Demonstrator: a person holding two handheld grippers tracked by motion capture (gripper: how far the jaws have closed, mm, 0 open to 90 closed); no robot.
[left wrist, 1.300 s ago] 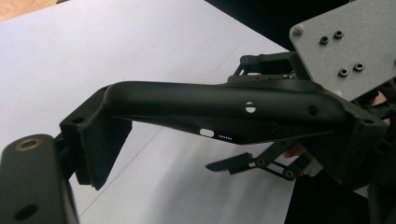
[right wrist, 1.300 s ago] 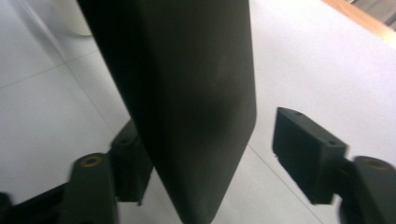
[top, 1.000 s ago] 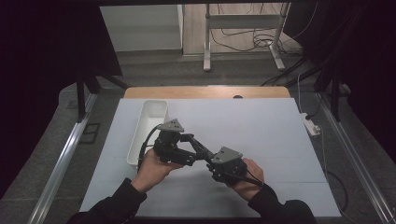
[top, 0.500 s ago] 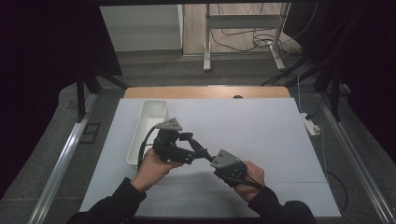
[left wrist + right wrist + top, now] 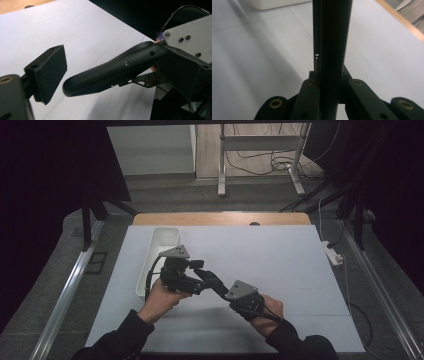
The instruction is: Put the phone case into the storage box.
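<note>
Broad white table (image 5: 280, 270) across the middle of the high view, wooden edge along its top. Long white tray (image 5: 166, 230) left of centre, reaching up from just behind the left hand (image 5: 160, 296).

Lower centre, both tools meeting tip to tip. Left gripper (image 5: 196, 276) pointing toward the right of the frame, jaws spread wide and just now opening further. In the left gripper view, one square pad (image 5: 48, 72) at lower left, clear of everything. Right gripper (image 5: 202, 271) slanting up-left from the right hand (image 5: 265, 312), its two fingers (image 5: 332, 37) pressed flat together with nothing pinched, seen as a single dark bar up the middle of the right gripper view.

Thing in hand, by the look of it: that closed pair of fingers, lying inside the left tool's gap with the rounded tip (image 5: 68, 88) just beside the pad, a sliver of white table between them, no contact.

To do the step well, probably:
- hold the right hand steady, fingers kept together;
- centre the bar between the open jaws before any squeeze;
- close slowly and squarely onto the flat sides, not the rounded tip;
- keep both cables and the tray clear.
</note>
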